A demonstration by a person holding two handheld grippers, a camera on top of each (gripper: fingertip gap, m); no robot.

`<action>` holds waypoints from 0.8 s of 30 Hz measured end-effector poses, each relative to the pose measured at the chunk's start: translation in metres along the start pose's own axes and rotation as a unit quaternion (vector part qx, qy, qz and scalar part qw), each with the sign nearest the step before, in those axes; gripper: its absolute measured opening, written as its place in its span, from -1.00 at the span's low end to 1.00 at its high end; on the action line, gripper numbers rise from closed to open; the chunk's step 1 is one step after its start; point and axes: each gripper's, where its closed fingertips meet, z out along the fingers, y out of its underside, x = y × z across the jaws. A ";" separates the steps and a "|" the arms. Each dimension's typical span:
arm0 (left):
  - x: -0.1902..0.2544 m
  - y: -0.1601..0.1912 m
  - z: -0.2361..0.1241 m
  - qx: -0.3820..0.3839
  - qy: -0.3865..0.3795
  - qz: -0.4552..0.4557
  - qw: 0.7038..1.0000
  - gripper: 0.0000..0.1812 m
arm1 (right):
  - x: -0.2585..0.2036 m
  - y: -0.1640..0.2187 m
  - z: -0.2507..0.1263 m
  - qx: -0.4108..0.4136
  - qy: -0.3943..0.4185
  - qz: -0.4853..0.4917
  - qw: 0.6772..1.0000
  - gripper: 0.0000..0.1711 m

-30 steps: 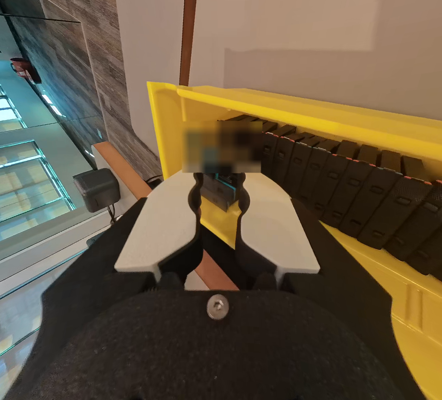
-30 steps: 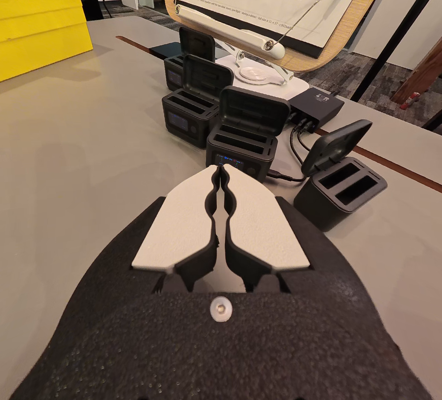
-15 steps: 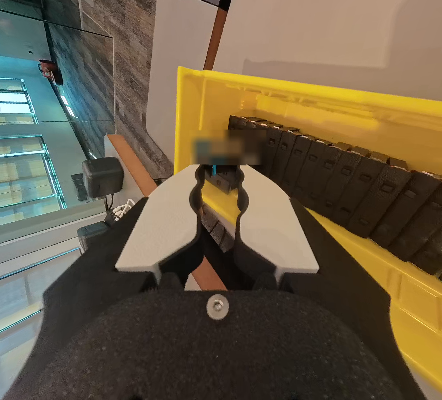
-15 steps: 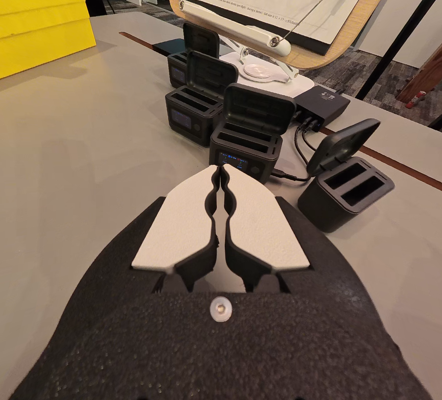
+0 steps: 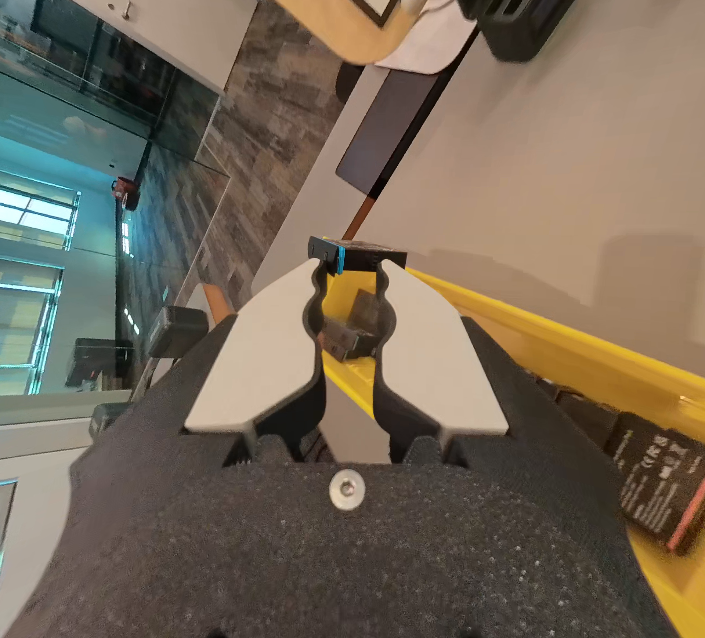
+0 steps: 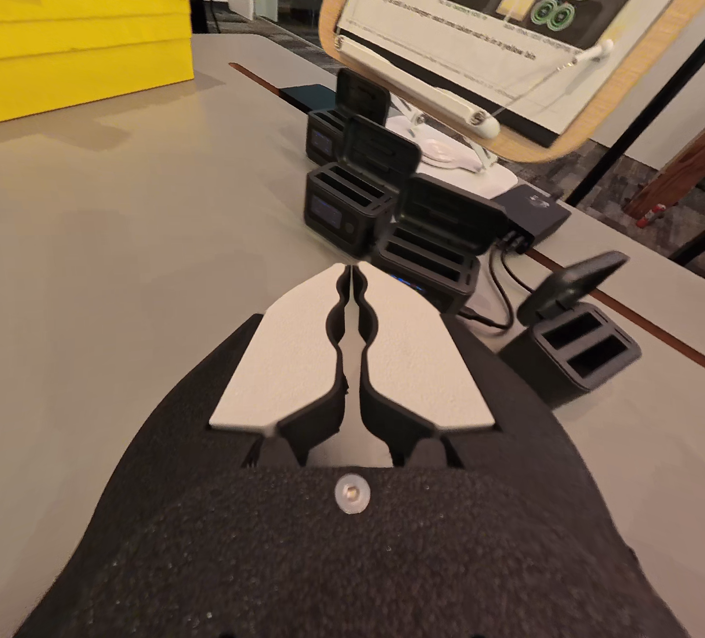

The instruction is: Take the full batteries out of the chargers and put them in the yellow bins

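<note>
I saw a black battery (image 5: pixel 356 256) with a blue band lying crosswise, clamped at my left gripper's (image 5: pixel 350 264) tips above the yellow bin (image 5: pixel 564 349) where other black batteries (image 5: pixel 345 343) lay, while four black chargers (image 6: pixel 349 207) stood open-lidded with empty slots on the table.

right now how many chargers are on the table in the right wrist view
4, all with lids open: the far charger by the stand, the second charger, the third charger just beyond the right gripper's fingers, and the separate charger at right.
</note>
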 end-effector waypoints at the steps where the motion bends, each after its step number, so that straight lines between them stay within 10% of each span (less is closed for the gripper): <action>1: 0.003 -0.002 -0.002 0.007 0.001 -0.006 1.000 -0.73 | -0.006 -0.002 0.001 0.000 -0.005 -0.005 1.000 -0.99; 24: 0.095 -0.071 -0.052 0.157 0.031 -0.028 0.987 -0.74 | -0.117 -0.052 0.015 0.069 -0.094 -0.054 0.992 -0.62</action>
